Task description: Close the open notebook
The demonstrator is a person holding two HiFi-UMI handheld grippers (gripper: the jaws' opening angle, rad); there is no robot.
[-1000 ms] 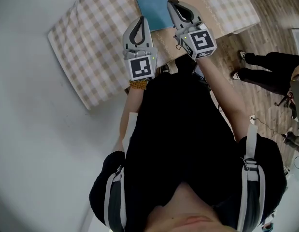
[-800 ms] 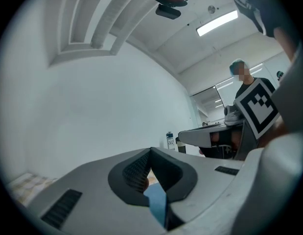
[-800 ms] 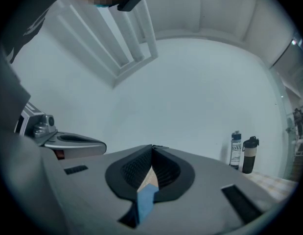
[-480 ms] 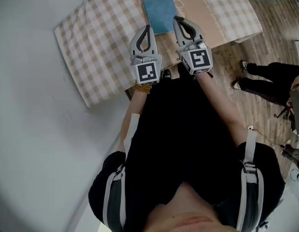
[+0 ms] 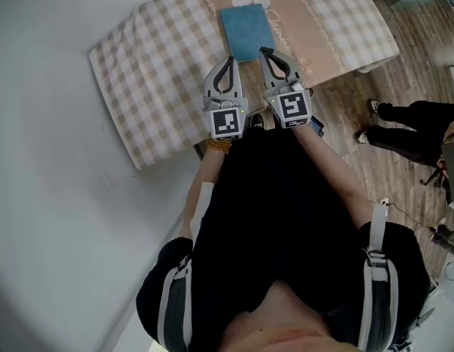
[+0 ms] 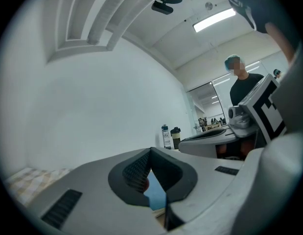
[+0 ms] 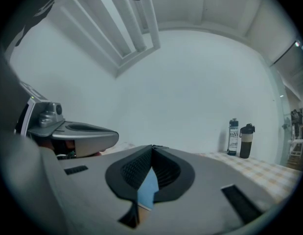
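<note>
A white wall [image 5: 58, 196] and a wood-plank floor [image 5: 373, 101] frame a table under a beige-and-white checked cloth [image 5: 153, 86]. Its tan runner [image 5: 300, 20] carries a daisy and a cursive line too small to read. The blue notebook [image 5: 245, 31] lies flat on the runner, cover up. The left gripper [image 5: 228, 59] and right gripper [image 5: 263, 50] hold their jaws pressed together, empty, tips at the notebook's near edge. Two bottles [image 7: 233, 136] stand on the cloth, labels illegible.
</note>
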